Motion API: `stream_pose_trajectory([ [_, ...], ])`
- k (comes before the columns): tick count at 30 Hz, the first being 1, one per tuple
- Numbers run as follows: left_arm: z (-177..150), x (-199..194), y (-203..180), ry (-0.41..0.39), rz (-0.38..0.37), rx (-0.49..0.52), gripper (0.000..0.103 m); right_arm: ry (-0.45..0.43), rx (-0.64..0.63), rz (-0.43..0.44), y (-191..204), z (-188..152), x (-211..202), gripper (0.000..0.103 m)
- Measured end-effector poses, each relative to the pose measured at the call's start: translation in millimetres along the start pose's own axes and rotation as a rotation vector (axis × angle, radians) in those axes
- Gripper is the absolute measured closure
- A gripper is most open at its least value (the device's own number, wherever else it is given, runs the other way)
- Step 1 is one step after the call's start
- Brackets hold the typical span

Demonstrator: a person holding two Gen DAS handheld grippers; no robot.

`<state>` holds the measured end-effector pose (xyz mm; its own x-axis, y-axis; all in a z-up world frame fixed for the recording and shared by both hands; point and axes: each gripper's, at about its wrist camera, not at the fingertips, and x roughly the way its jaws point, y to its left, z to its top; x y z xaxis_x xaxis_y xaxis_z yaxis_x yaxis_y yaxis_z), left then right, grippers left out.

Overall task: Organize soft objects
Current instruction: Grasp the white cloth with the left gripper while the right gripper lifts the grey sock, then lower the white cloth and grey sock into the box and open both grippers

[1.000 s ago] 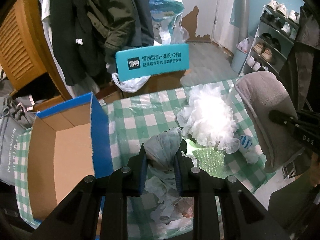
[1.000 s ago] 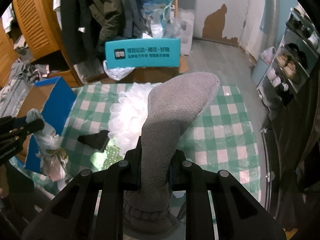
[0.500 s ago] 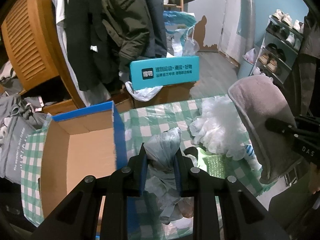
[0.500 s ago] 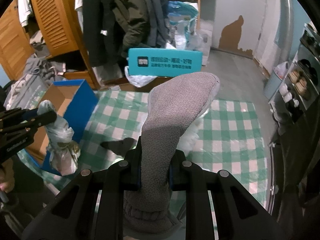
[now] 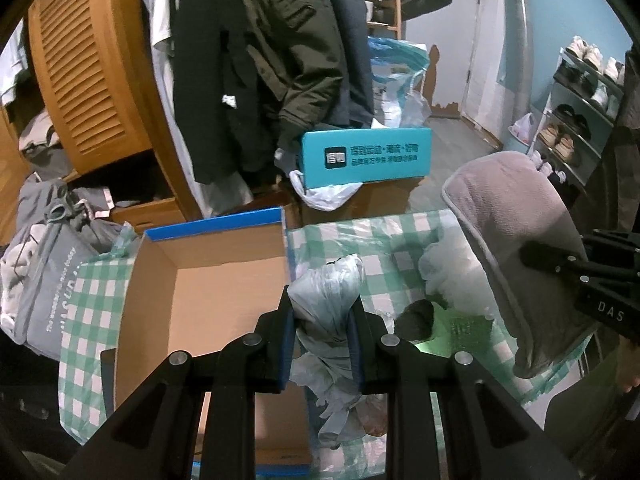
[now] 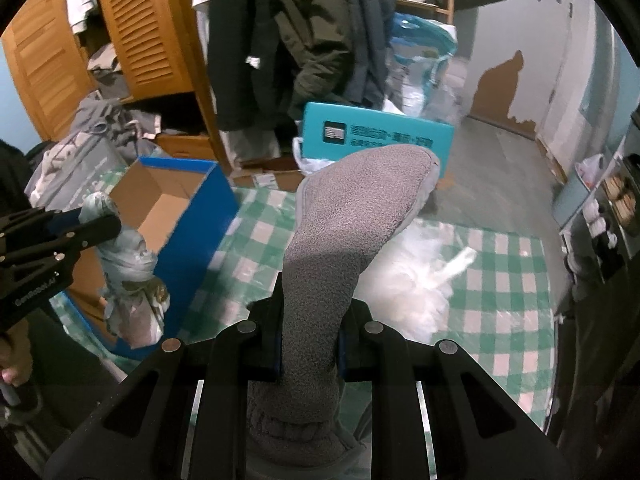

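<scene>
My left gripper [image 5: 322, 312] is shut on a crumpled grey plastic bag [image 5: 328, 292] and holds it above the right wall of the open blue cardboard box [image 5: 208, 280]. The bag also shows in the right wrist view [image 6: 128, 256], hanging beside the box [image 6: 200, 208]. My right gripper [image 6: 308, 336] is shut on a grey fleece slipper [image 6: 352, 216], held up over the green checked table [image 6: 512, 280]. The slipper shows in the left wrist view [image 5: 516, 240] at the right. A white mesh puff [image 6: 424, 276] lies on the table under it.
A teal box [image 5: 364, 156] sits on cartons behind the table. Coats [image 5: 280, 60] hang at the back, a wooden louvred cabinet [image 5: 84, 72] stands at the left, a shoe rack [image 5: 580, 112] at the right. A dark object [image 5: 416, 316] and green bubble wrap [image 5: 460, 328] lie on the table.
My left gripper has moved left with the plastic bag, from over the table to the box's right wall. The right gripper has lifted and drifted left with the slipper.
</scene>
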<state>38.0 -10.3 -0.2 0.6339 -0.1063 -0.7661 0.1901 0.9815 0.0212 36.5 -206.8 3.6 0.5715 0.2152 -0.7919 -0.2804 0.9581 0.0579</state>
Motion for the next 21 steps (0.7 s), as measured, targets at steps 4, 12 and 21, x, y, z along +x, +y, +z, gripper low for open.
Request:
stream_pose_trajectory([
  [4, -2, -3, 13, -0.005, 0.016, -0.016, 0.080, -0.004, -0.022, 0.021, 16, 9, 3, 0.086],
  [12, -6, -11, 43, -0.016, 0.057, -0.054, 0.080, 0.011, -0.073, 0.063, 52, 23, 17, 0.086],
  [21, -14, -4, 79, 0.005, 0.093, -0.102, 0.080, 0.028, -0.115, 0.107, 92, 39, 36, 0.086],
])
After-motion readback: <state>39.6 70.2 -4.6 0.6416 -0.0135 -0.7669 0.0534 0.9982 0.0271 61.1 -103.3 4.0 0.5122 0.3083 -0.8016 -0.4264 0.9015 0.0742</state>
